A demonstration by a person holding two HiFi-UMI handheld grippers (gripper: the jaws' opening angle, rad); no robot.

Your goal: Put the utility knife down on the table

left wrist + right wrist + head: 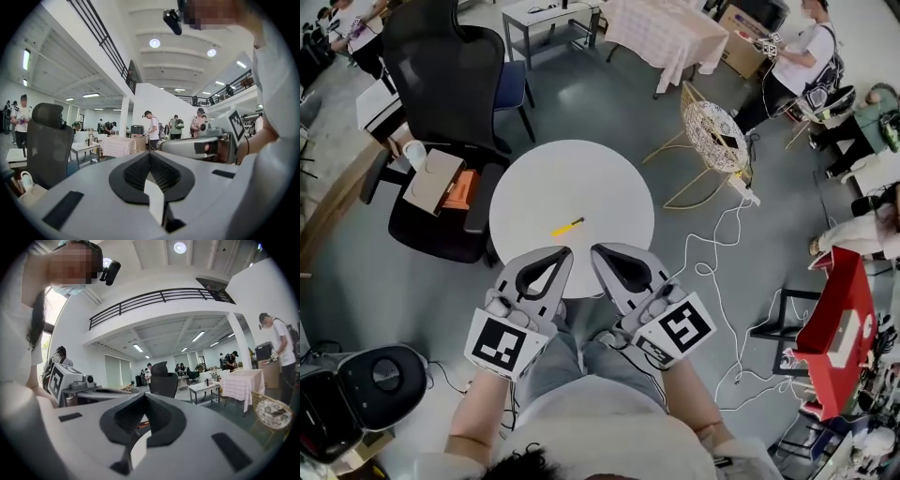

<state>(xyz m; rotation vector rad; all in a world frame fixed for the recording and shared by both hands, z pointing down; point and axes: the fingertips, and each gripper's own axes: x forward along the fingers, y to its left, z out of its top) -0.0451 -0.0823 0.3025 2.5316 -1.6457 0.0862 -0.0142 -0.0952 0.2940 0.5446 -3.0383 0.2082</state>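
The utility knife (pixel 567 226), slim and yellow with a dark tip, lies alone on the round white table (pixel 534 192), a little in front of both grippers. My left gripper (pixel 565 251) and right gripper (pixel 597 249) hover side by side over the table's near edge, close to my body. Both are shut with nothing between the jaws. In the left gripper view the left gripper (pixel 150 153) has its jaws meeting, and the right gripper (pixel 197 145) shows beside it. In the right gripper view the right gripper (pixel 144 394) is likewise shut. The knife is hidden in both gripper views.
A black office chair (pixel 441 66) stands left of the table, with a cardboard box (pixel 431 178) beside it. A gold wire chair (pixel 712 136) and white cables (pixel 722 272) lie to the right. A red stand (pixel 839 328) is far right, a black case (pixel 366 384) lower left.
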